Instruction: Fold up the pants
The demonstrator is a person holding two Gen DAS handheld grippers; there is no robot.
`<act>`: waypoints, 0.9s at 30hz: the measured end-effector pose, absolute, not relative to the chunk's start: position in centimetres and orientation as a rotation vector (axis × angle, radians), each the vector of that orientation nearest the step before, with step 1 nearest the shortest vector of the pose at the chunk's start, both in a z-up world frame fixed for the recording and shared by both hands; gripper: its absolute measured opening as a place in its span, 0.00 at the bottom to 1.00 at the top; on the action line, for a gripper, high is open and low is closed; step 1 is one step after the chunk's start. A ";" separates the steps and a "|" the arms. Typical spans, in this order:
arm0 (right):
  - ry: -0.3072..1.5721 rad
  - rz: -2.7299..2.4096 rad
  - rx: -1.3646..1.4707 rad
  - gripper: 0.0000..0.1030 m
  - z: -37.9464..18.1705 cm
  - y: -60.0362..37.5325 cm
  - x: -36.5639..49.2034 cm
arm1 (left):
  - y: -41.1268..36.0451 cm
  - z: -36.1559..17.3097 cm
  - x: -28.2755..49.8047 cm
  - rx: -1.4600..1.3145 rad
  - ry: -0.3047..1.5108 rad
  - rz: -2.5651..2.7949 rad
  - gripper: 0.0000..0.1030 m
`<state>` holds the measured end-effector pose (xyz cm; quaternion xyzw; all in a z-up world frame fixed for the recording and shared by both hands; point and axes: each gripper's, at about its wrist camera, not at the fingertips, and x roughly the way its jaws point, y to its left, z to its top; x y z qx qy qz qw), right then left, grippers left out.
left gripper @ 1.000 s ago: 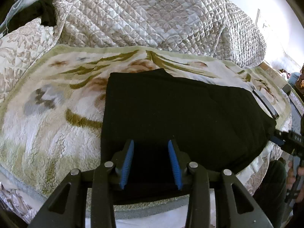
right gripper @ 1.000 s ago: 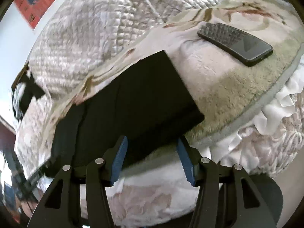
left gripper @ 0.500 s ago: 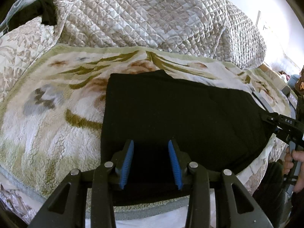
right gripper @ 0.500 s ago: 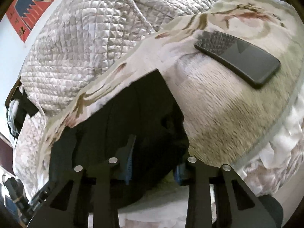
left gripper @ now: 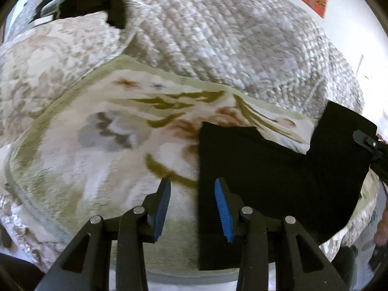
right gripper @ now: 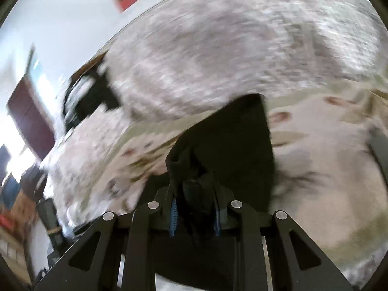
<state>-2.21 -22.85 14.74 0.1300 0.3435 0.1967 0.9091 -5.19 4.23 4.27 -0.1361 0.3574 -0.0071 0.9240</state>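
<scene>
The right gripper [right gripper: 195, 214] is closing on a bunched end of the black pants [left gripper: 266, 169], lifted at the frame's right above the floral blanket [left gripper: 97, 145]. The left gripper [left gripper: 192, 208], lower centre, stands spread and empty beside the pants' left edge.

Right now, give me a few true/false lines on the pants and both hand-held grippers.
1. The right hand-held gripper has black pants fabric between its closing jaws. True.
2. The left hand-held gripper clamps the pants. False: nothing sits between its blue pads; the pants edge lies just right of them.
3. One end of the pants is lifted off the blanket. True.
4. The pants are white. False: black.
</scene>
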 end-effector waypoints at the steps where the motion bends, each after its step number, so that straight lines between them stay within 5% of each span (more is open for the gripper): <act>1: 0.719 0.434 0.252 0.22 14.4 -21.5 -2.1 | 4.6 4.2 -5.3 -0.288 0.736 -0.008 0.39; 9: 0.941 0.592 0.066 0.22 5.2 -11.9 -1.9 | 6.4 3.7 -5.9 -0.324 0.746 0.030 0.39; 18: 0.852 0.613 0.045 0.22 8.9 -10.9 -2.9 | 7.5 3.9 -6.2 -0.369 0.739 0.044 0.39; 27: 0.918 0.614 -0.027 0.22 5.7 -8.5 -3.4 | 8.4 3.7 -6.2 -0.393 0.741 0.063 0.39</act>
